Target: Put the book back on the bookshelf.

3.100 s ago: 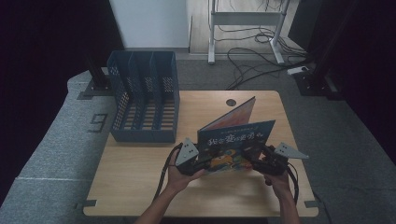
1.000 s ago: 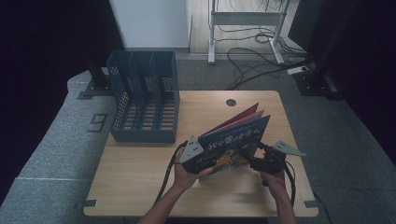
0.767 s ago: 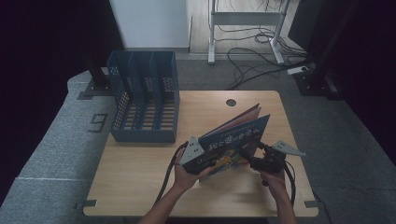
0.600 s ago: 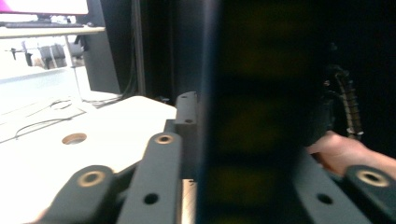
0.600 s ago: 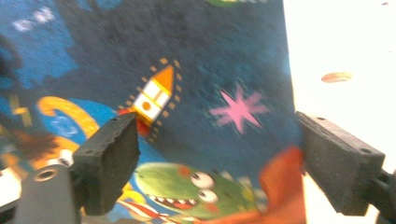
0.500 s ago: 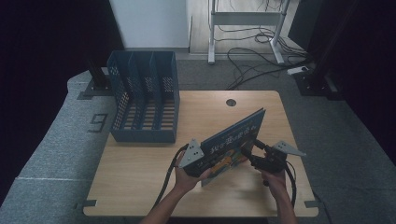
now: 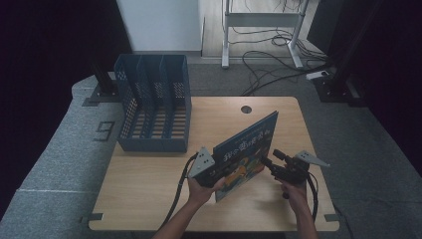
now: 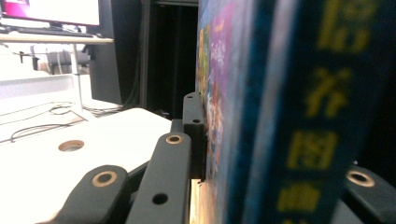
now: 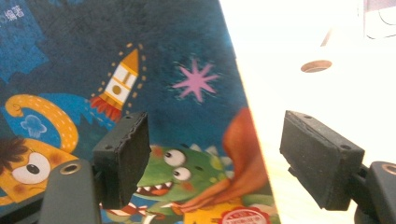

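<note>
Since the earlier frames, the picture book (image 7: 244, 154) has been closed and tilted up on edge above the table's (image 7: 149, 194) near middle, its long axis running from near-left to far-right. It is clamped at its near-left end by the left gripper (image 7: 211, 174). The right gripper (image 7: 267, 163) is held wide open beside the cover.

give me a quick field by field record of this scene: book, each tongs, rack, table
book: blue picture book, closed, tilted up on its edge over the table
left tongs: shut on the book's spine end
right tongs: jaws open, facing the cover, one pad in front of it
rack: blue file rack at the table's far left
table: wooden top with a cable hole
</note>
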